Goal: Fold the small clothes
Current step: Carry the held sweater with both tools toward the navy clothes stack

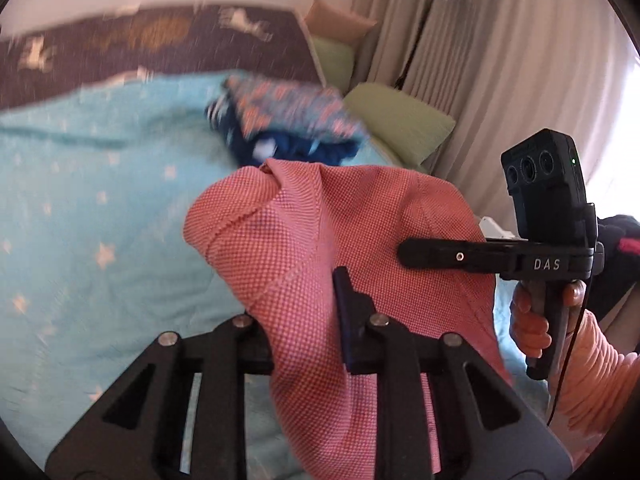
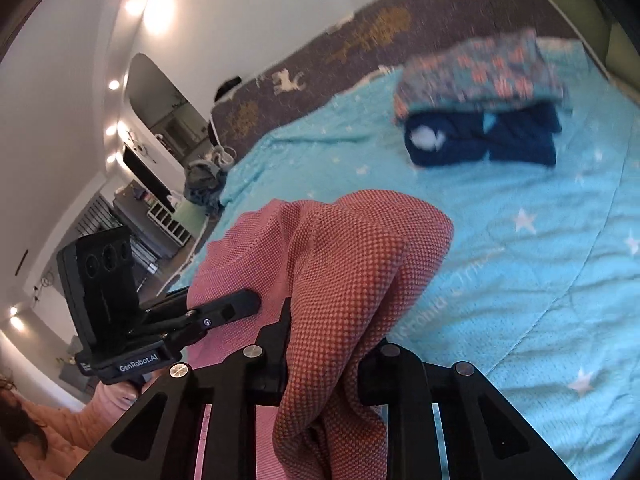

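Note:
A pink knitted garment hangs lifted above the turquoise star blanket. My left gripper is shut on its edge; cloth hides the left finger. My right gripper is shut on another part of the same pink garment, which drapes over both fingers. The right gripper also shows from the side in the left wrist view, and the left gripper shows at the left of the right wrist view. A stack of folded clothes, floral piece on dark blue piece, lies farther back on the bed.
Green pillows and beige curtains lie to the right of the bed. A brown deer-patterned blanket runs along the far side. Shelves and clutter stand beyond the bed's left edge.

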